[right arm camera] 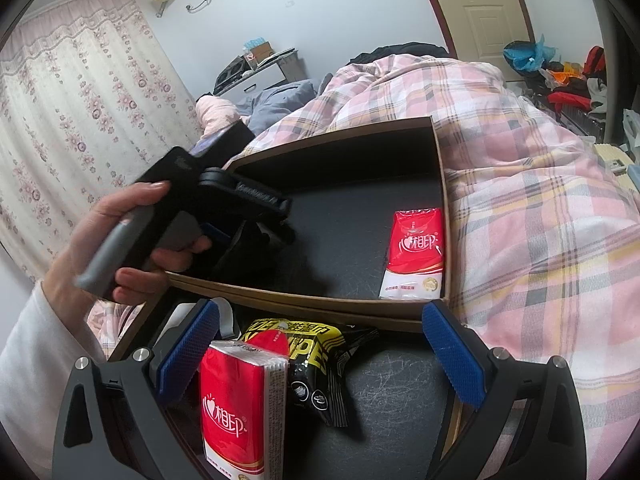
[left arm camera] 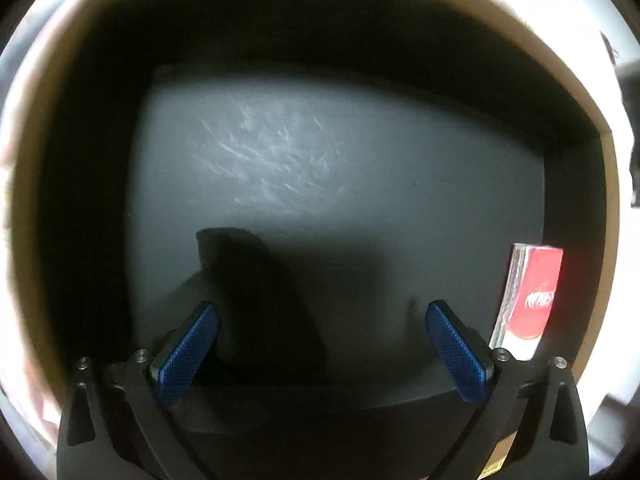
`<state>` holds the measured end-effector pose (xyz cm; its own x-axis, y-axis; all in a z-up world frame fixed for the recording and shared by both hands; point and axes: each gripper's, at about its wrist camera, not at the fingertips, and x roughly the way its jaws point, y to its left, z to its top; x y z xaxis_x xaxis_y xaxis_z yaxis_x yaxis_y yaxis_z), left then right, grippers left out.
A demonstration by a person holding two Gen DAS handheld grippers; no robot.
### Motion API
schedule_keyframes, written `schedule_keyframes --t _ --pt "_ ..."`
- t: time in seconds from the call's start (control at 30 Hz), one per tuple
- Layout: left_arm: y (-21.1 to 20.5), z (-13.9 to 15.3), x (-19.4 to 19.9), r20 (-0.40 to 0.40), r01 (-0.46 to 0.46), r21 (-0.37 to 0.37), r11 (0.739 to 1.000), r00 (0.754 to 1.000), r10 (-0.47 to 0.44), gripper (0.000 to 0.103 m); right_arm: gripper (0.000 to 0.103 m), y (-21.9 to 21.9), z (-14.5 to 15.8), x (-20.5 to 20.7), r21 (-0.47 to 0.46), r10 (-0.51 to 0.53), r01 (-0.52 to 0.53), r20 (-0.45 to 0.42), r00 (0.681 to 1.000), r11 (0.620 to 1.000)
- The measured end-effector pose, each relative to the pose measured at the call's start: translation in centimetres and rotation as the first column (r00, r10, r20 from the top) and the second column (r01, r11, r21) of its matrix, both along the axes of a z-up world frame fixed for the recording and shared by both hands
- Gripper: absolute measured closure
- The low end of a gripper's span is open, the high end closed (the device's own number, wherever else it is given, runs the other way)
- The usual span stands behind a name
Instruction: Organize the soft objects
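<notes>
A cardboard tray with a black lining (right arm camera: 438, 152) lies on the bed. A red and white tissue pack (right arm camera: 416, 252) lies flat in its right near corner; it also shows in the left wrist view (left arm camera: 528, 300). My left gripper (left arm camera: 320, 344) is open and empty inside this tray, held by a hand (right arm camera: 132, 236) at the tray's left. A dark object (left arm camera: 256, 288) lies on the tray floor just past its left finger. My right gripper (right arm camera: 320, 356) is open over a nearer black tray (right arm camera: 400, 392), around a second red tissue pack (right arm camera: 240, 404) that lies beside a yellow and black packet (right arm camera: 312, 352).
A pink plaid quilt (right arm camera: 520, 184) covers the bed around the trays. Floral curtains (right arm camera: 72, 112) hang at the left. A door (right arm camera: 476, 4) and piled clothes and bags (right arm camera: 560, 72) are at the far right. A desk with boxes (right arm camera: 260, 64) stands at the back.
</notes>
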<state>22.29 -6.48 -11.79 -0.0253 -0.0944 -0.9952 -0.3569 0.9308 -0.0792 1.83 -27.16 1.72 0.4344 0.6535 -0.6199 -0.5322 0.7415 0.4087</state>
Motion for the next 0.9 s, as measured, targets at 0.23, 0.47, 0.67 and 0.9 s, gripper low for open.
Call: schedule_keyframes --t 0.23,0.47,0.67,0.9 --pt "-1.0 -1.0 0.5 0.02 0.017 0.127 0.992 1.0 -0.02 0.001 0.002 -0.1 0.0 0.1 0.01 0.001 -0.001 -0.006 1.0 1.0" --pt "-0.9 0.1 0.3 0.068 0.082 0.021 0.996 0.994 -0.083 0.007 0.002 -0.1 0.0 0.1 0.008 0.001 -0.001 -0.006 1.0 1.0" --pt "-3.0 0.7 0.6 0.08 0.168 0.004 0.986 0.983 -0.168 0.039 0.002 0.0 0.0 0.1 0.008 0.001 -0.001 -0.005 1.0 1.0" --pt "-0.9 1.9 0.5 0.116 0.145 -0.032 0.989 0.983 -0.141 0.09 0.002 0.0 0.0 0.1 0.01 0.001 -0.001 -0.006 1.0 1.0"
